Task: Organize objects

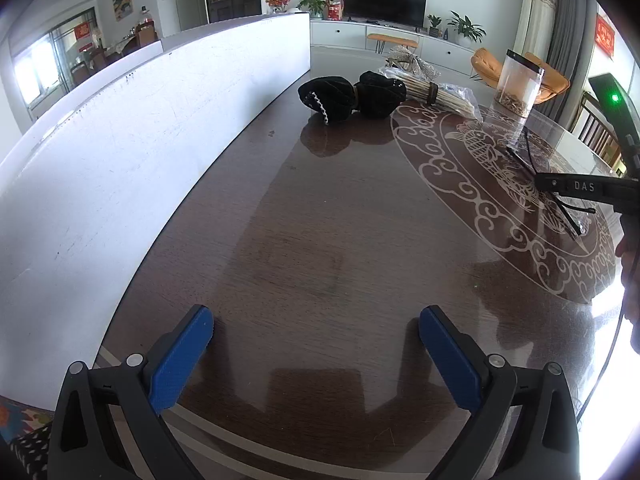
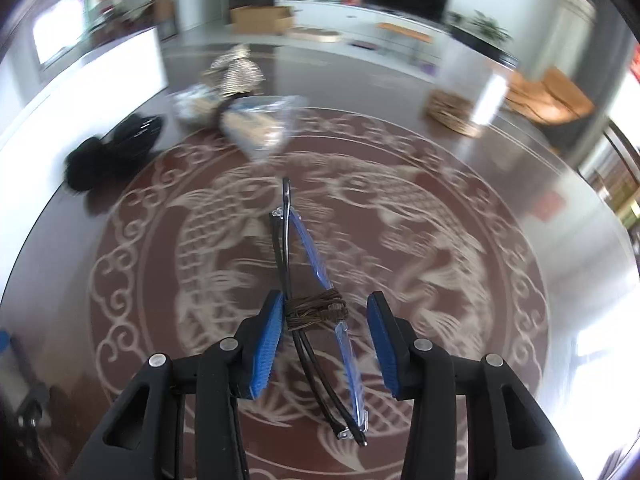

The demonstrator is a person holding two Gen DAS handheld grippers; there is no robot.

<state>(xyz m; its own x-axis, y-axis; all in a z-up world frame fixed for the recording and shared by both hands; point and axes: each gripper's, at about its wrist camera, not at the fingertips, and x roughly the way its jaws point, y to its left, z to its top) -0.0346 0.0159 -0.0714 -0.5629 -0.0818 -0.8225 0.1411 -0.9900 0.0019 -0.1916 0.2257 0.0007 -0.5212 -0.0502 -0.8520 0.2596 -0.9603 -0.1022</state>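
Straddling folded glasses (image 2: 316, 300), right tongs (image 2: 322, 336); right pad clear.

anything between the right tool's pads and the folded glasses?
Nothing visible. The glasses, bound with a brown cord, already lie between the right tool's pads. One pad touches the cord side; the other stands apart with bare table showing in the gap.

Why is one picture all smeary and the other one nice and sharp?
The right wrist view is smeared, so the table pattern and the black bundle look streaky, though the folded glasses between its tongs stay sharp. The left wrist view is crisp, with glare on the table at right; both bend straight edges like a fishbowl.
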